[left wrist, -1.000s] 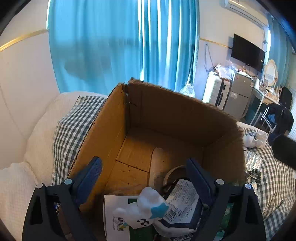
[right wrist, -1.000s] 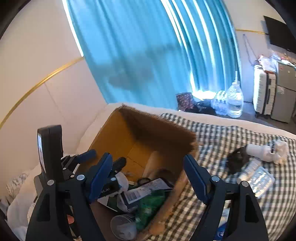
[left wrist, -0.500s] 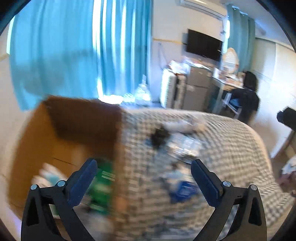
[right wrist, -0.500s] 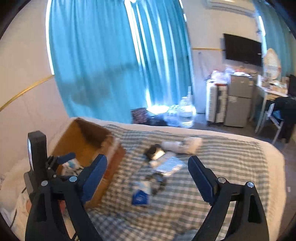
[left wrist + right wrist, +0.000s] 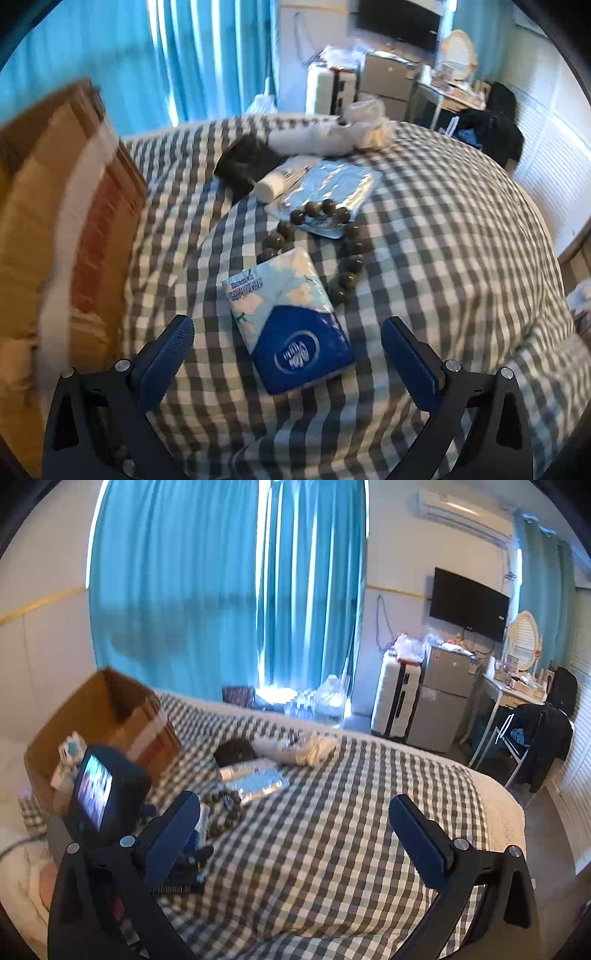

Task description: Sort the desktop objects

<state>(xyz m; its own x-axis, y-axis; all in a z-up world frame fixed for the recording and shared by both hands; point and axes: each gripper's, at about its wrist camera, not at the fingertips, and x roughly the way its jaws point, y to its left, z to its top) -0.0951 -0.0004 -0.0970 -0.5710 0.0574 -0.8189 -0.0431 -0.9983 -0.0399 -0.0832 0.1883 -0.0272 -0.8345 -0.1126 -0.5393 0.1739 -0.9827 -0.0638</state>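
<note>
Place: home bedroom | Bed (image 5: 332,849): checked cover, near | Curtains (image 5: 221,590): blue, far wall | Television (image 5: 469,603): wall-mounted, far right | Air conditioner (image 5: 461,509): high on the wall | Suitcase (image 5: 397,698), small fridge (image 5: 443,698): far, side by side | Dressing table (image 5: 513,690): oval mirror, right

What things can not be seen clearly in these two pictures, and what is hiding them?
- Cardboard box, left wrist view: blurred, cut off by the left edge; inside not visible.
- Bead string, left wrist view: near part hidden under the tissue pack.
- Tissue pack, right wrist view: mostly hidden behind the right gripper finger.
- Black item, left wrist view: too dark to identify.
</note>
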